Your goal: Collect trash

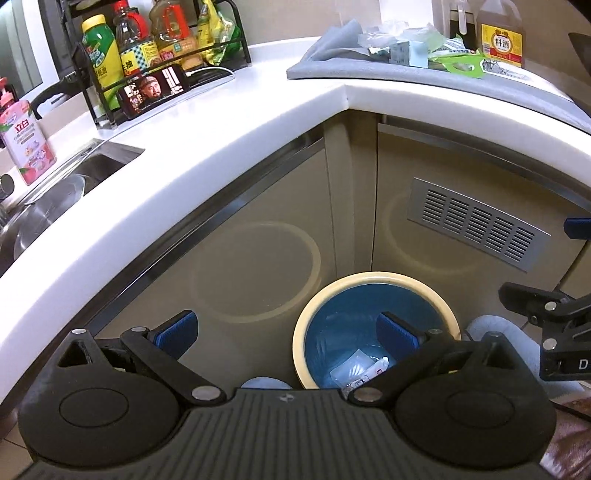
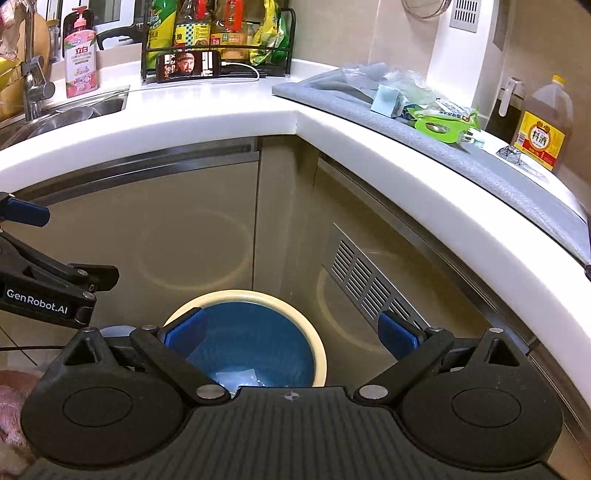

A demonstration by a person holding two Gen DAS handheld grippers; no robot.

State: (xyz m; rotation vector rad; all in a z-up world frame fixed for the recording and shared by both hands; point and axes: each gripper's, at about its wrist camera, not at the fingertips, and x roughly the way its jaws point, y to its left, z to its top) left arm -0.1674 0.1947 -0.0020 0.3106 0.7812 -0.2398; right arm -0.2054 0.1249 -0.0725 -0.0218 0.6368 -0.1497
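Note:
A round bin [image 1: 376, 282] with a cream rim and a blue liner stands on the floor in the cabinet corner; white wrappers [image 1: 360, 371] lie at its bottom. The same bin [image 2: 245, 297] shows in the right wrist view. My left gripper [image 1: 286, 330] hangs open above and left of the bin with nothing between its fingers. My right gripper [image 2: 291, 332] is open and empty too, over the bin's right rim. More trash [image 1: 424, 48] lies piled on a grey mat [image 1: 517, 85] on the counter: clear plastic, a pale blue box and a green wrapper [image 2: 439, 127].
The white L-shaped counter [image 1: 221, 122] carries a black rack of bottles [image 1: 155, 40], a phone [image 1: 157, 90], a yellow-labelled bottle [image 1: 500, 33] and pink dish soap [image 1: 24, 144] by the steel sink [image 1: 66, 184]. Beige cabinet doors with a metal vent [image 1: 476, 225] close in the corner.

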